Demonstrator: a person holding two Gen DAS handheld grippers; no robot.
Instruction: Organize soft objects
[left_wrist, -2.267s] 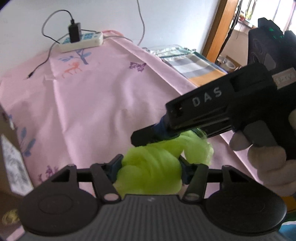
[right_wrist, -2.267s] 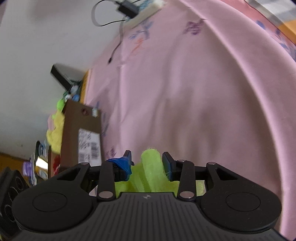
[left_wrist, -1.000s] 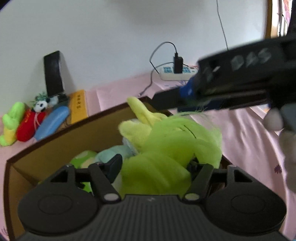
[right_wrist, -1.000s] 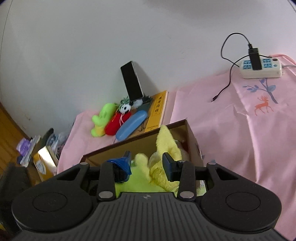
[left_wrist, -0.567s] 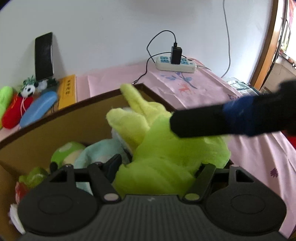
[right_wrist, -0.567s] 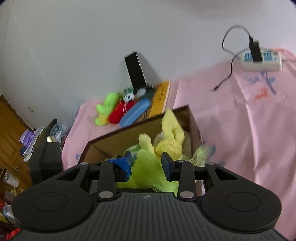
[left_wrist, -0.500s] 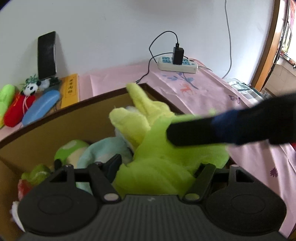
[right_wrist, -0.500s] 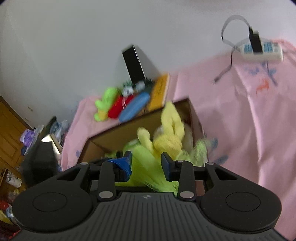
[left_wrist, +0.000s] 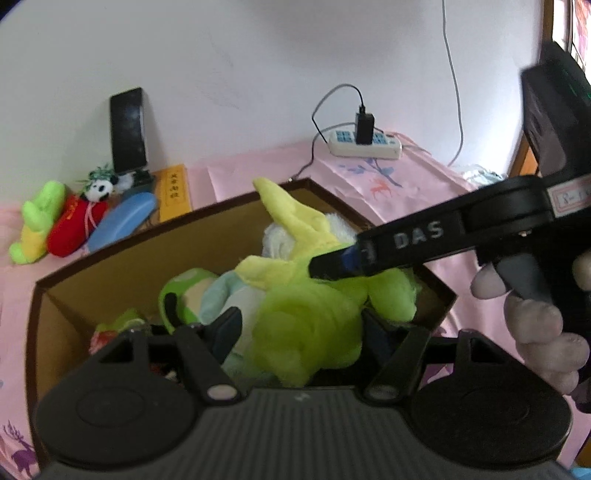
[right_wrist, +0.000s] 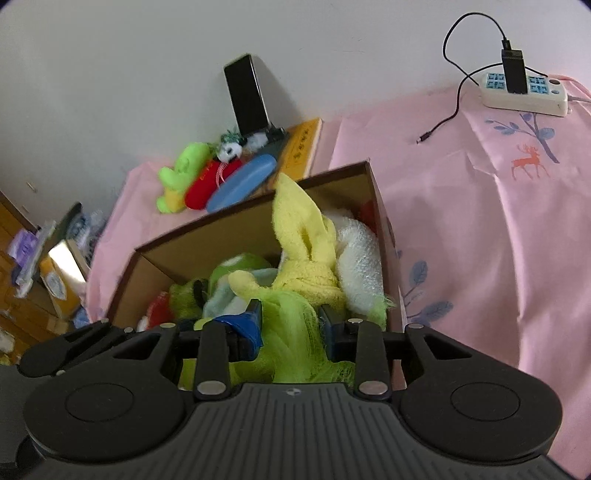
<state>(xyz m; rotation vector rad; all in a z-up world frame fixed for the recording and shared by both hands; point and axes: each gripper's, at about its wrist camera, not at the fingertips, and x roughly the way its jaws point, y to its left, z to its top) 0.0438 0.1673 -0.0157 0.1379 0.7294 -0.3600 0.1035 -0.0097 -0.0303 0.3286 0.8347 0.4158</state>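
Over the open brown cardboard box (left_wrist: 122, 254), both tools meet on 1 lime-green plush toy (left_wrist: 314, 325). That toy sits at the near right corner of the box, on top of the other contents, with a limb draped toward the right rim.

Inside the box, a pale yellow long-eared plush (right_wrist: 303, 236) stands highest, its ear pointing up past the back wall. Just right of it lies a white fluffy plush (right_wrist: 358, 254) against the right wall. Left of the yellow one are a green-and-white rounded plush (left_wrist: 184, 291) and a light blue soft piece (left_wrist: 218, 295), and at the far left a red and green item (right_wrist: 159, 306) too hidden to identify.

Left hand-held gripper (left_wrist: 301, 328): its jaws stand wide, with the lime toy's body between them; the left finger looks clear of the plush, and contact on the right side cannot be judged. Right hand-held gripper (right_wrist: 290, 325): its jaws are closing, and the lime toy's fuzzy fabric bunches between the pads, which press on it. From the left wrist view this tool reaches in from the right, held by a gloved hand (left_wrist: 535, 325).

Beyond the box, on the pink cloth-covered surface (right_wrist: 480, 221), lie a green plush (left_wrist: 37, 218), a red panda-headed plush (left_wrist: 79, 225) and a blue case (left_wrist: 122, 221), with a dark phone (left_wrist: 127, 129) propped against the wall and a white power strip (left_wrist: 365, 144) farther right.
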